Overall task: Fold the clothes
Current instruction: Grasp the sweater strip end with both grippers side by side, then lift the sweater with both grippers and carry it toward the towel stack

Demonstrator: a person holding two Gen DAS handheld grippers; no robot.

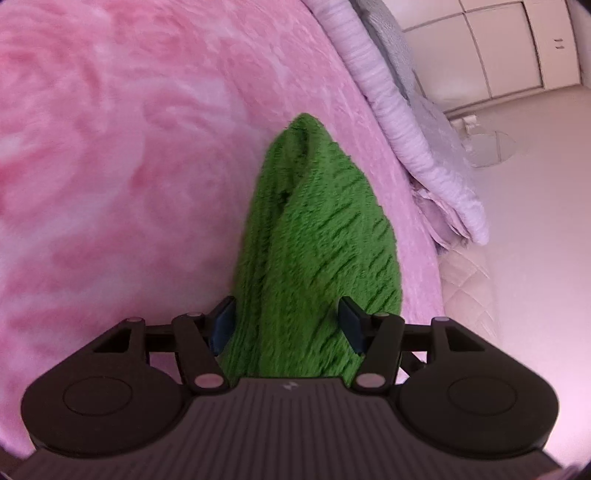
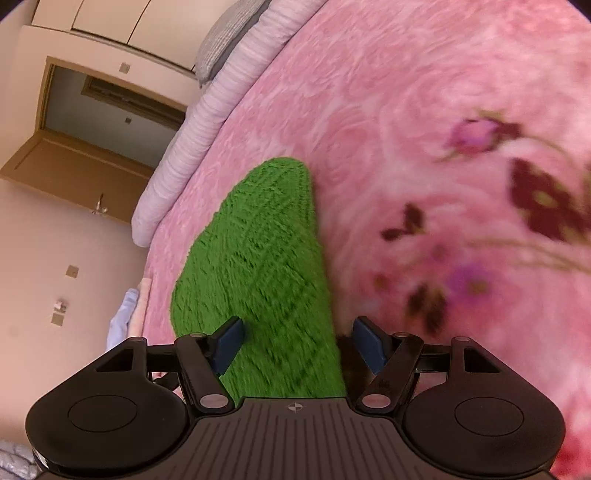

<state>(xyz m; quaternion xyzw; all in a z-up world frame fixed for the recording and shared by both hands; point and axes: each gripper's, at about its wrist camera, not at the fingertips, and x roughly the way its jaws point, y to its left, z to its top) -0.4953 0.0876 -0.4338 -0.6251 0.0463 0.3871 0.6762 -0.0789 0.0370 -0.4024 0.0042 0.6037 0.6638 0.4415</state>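
Observation:
A fuzzy green cloth [image 1: 314, 236] lies bunched in a long, tapering shape on the pink bedspread [image 1: 110, 147]. My left gripper [image 1: 286, 325] is open, its blue pads [image 1: 221, 325] wide apart with the near end of the cloth filling the space between them. In the right wrist view the same green cloth [image 2: 258, 258] runs away from my right gripper [image 2: 299, 343], which is also open. The cloth reaches its left pad [image 2: 229, 343], and a dark gap separates it from the other one. Whether any pad presses the cloth is unclear.
A lilac quilt [image 1: 406, 122] and a grey pillow [image 2: 225, 33] lie along the bed's edge. Beyond it are pale floor tiles [image 1: 535, 221], cupboards [image 1: 498, 48] and an open wooden door [image 2: 74, 166]. The bedspread shows dark flower prints [image 2: 539, 199] to the right.

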